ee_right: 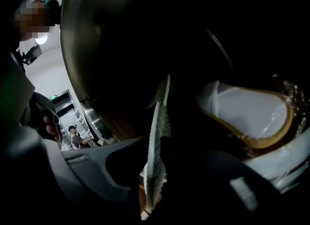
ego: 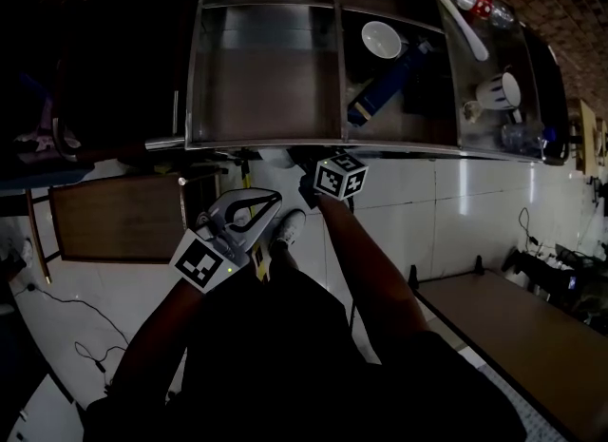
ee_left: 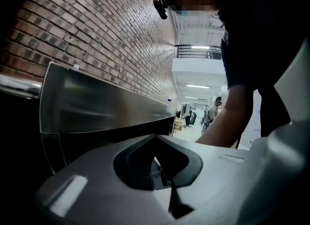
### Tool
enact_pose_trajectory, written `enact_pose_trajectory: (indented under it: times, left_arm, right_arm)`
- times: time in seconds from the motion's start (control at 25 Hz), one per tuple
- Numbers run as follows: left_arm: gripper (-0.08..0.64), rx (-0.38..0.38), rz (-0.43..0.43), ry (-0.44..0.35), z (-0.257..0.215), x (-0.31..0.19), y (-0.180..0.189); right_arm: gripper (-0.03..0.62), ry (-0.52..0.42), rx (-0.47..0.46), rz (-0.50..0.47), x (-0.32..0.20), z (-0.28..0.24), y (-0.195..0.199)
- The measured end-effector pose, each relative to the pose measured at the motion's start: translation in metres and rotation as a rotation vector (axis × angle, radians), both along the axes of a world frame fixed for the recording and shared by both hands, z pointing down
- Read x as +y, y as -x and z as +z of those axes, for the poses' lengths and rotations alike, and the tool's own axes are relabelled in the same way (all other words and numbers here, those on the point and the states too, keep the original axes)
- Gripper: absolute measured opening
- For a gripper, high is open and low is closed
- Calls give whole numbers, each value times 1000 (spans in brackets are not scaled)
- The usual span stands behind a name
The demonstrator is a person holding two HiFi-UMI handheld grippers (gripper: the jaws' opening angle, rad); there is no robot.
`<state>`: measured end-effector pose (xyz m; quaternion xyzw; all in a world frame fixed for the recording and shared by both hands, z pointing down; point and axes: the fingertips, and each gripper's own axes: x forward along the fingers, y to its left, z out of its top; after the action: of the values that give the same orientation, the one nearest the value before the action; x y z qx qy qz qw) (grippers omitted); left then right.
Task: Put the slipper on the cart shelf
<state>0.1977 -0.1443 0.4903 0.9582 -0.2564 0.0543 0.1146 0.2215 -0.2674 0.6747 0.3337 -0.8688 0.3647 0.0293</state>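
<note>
Right gripper view had our right gripper [ee_right: 151,171] w/ jaws narrow, pinching the slipper [ee_right: 159,122] edge-on beside the cart [ee_right: 92,74], mid-carry; left gripper [ego: 274,201] jaws together, empty; next, we reckoned: reach into shelf & let go.

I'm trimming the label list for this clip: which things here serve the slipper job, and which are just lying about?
In the job: slipper, gripped edge-on by the right gripper; cart.
Lying about: white bowl, blue bottle and cup in the cart's top tray; the left gripper, shut and empty, is idle.
</note>
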Motion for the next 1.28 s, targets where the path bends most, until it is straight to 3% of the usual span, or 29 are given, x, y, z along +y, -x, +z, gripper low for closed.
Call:
enact_pose_trajectory:
  times: [0.28, 0.6, 0.84, 0.96, 1.12, 1.28]
  left_arm:
    - [0, -1, -18, 34, 11, -3, 6]
    - [0, 0, -28, 55, 18, -6, 10]
    - [0, -6, -22, 52, 20, -4, 9]
    - [2, -7, -24, 69, 24, -2, 9]
    - [0, -6, -26, 74, 24, -1, 8]
    - [0, -8, -25, 70, 24, 1, 6]
  right_arm:
    - [66, -110, 55, 14, -19, -4, 8]
    - [74, -255, 191, 68, -40, -13, 13]
    - [91, -268, 253, 151, -51, -12, 4]
    - [120, -266, 284, 182, -55, -10, -4]
    - [261, -267, 328, 234, -58, -8, -18]
    - [277, -283, 355, 274, -59, -12, -29]
